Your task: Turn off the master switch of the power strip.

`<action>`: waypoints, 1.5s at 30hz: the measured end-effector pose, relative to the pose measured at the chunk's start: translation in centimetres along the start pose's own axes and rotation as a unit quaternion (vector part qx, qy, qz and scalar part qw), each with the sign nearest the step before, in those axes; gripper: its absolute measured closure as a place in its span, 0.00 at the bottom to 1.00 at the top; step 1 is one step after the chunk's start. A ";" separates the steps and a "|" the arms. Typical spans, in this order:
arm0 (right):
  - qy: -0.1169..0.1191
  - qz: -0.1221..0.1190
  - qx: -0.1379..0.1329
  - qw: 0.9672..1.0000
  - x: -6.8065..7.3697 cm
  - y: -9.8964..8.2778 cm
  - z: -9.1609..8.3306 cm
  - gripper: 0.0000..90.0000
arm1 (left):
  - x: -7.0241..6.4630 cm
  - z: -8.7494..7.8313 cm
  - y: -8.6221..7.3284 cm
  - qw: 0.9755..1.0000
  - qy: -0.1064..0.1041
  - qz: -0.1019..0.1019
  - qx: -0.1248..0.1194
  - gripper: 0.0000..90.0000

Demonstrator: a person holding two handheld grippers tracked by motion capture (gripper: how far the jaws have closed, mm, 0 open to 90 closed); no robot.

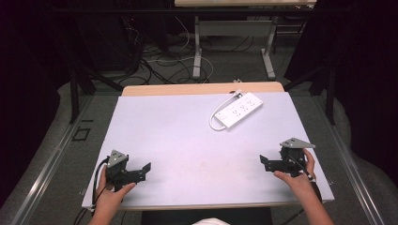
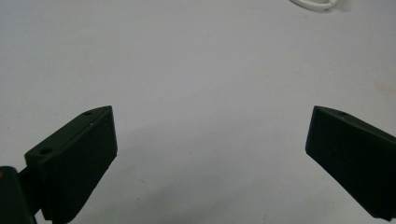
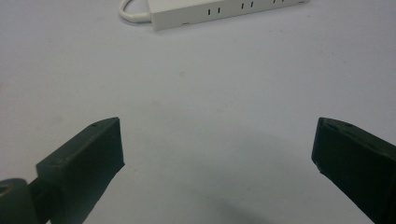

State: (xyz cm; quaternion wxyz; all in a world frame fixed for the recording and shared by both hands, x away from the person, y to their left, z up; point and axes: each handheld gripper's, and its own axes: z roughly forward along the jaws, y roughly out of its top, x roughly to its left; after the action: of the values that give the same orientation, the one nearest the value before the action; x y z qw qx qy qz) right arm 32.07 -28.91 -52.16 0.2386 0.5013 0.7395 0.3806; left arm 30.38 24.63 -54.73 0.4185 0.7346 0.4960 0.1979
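One power strip [image 1: 238, 110] with its white cord [image 1: 215, 119] lies far on the table [image 1: 178, 140]; left gripper [image 1: 141, 169] and right gripper [image 1: 264, 161] rest near, jaws spread, empty.

White power strip [image 1: 239, 110] on table [image 1: 178, 140]

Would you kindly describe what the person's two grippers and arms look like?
Both the left gripper and the right gripper are black, each with two blocky, wedge-shaped jaws and a grey three-cornered plate on top. A black cable trails from each. The forearms are bare, with no sleeves in view.
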 end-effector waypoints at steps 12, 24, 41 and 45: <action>0.012 -0.021 0.011 1.000 1.2 1.4 0.6 0.02 | 0.0 0.0 0.0 1.000 0.002 -0.004 0.000 0.02; 0.023 -0.037 0.020 0.999 2.0 3.6 0.9 0.04 | 0.0 0.1 0.0 1.000 0.000 -0.005 -0.001 0.03; 0.031 -0.058 0.036 0.997 2.9 6.6 1.4 0.07 | 0.0 0.1 -0.1 1.000 0.001 -0.004 0.001 0.03; 0.035 -0.061 0.038 0.997 3.0 7.1 1.7 0.07 | 0.0 0.0 0.0 1.000 0.001 -0.003 0.002 0.03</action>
State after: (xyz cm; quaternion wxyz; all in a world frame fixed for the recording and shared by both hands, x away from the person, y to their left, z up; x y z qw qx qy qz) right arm 36.13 -24.17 -47.39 0.2160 0.4507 0.7906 0.3539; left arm 30.39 24.66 -54.79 0.4172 0.7334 0.4993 0.1968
